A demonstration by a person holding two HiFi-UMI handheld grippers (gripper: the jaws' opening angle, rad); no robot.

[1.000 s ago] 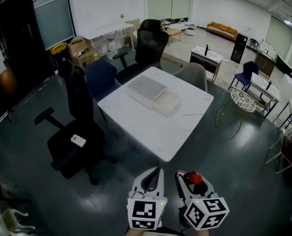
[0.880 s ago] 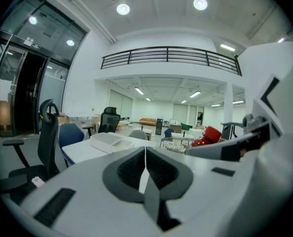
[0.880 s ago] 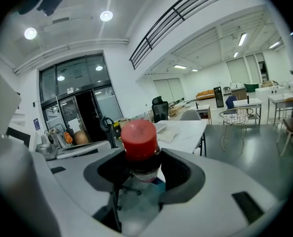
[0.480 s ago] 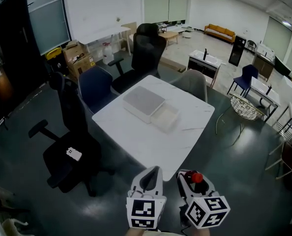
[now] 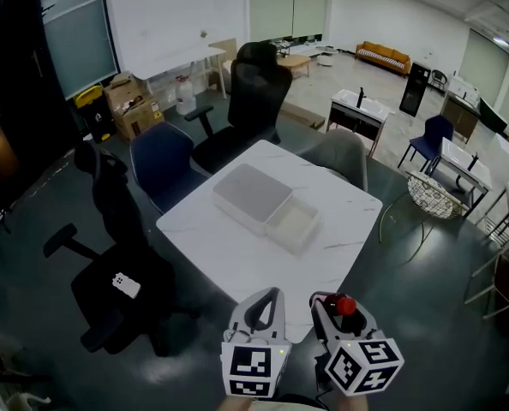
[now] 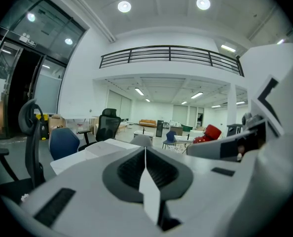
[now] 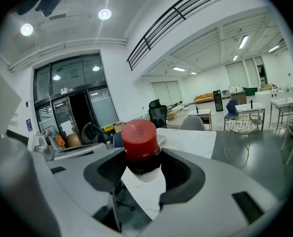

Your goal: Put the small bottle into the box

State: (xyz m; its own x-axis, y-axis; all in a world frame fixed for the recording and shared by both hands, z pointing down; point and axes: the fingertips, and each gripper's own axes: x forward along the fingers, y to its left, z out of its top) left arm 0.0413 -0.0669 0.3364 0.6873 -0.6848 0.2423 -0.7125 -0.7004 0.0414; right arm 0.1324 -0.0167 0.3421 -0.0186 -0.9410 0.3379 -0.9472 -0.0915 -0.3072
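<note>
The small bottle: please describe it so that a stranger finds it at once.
At the near corner of the white table, find the right gripper. The small bottle sits between its fingers; the red cap sets it apart, and the left gripper holds nothing.

It was a big open office; a white table [image 5: 237,251] stood in the middle, with black office chairs [image 5: 256,88] and a blue chair [image 5: 158,157] beside it; more desks [image 5: 464,157] stood on the right, an orange sofa [image 5: 390,54] far off, and cardboard boxes [image 5: 133,101] far left.
</note>
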